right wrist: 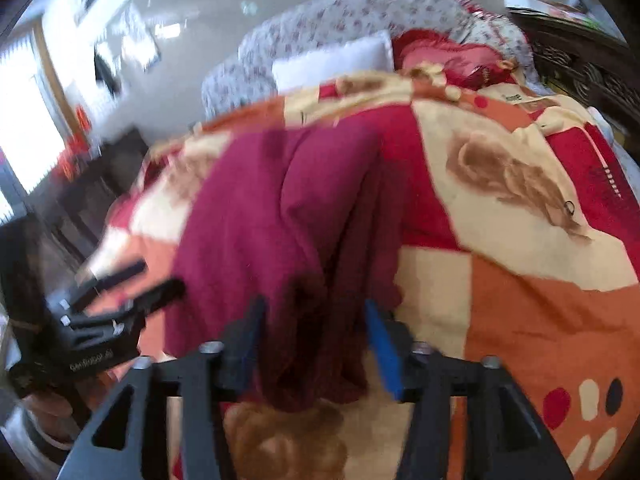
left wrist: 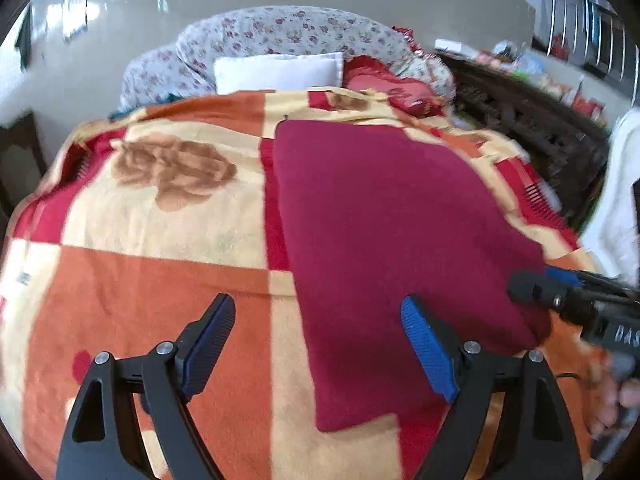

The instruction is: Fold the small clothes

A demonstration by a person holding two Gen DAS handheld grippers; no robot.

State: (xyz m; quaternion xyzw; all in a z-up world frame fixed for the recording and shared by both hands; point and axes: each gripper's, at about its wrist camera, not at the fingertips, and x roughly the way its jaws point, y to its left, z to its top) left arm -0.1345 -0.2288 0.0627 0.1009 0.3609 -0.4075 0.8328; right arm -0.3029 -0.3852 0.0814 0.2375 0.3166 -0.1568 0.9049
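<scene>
A patterned blanket (left wrist: 160, 280) carries a maroon cloth (left wrist: 380, 220). Left gripper (left wrist: 318, 344) fingers spread wide; right gripper (right wrist: 314, 344) fingers parted around bunched cloth.

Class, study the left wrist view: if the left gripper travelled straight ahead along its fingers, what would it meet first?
Probably the maroon cloth spread on the patterned blanket. The open left gripper points at its near left edge, though depth is uncertain.

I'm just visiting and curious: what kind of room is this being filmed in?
Most likely a bedroom: a bed under a patterned blanket, a white pillow with floral bedding at its head, and a dark carved wooden cabinet beside it.
</scene>
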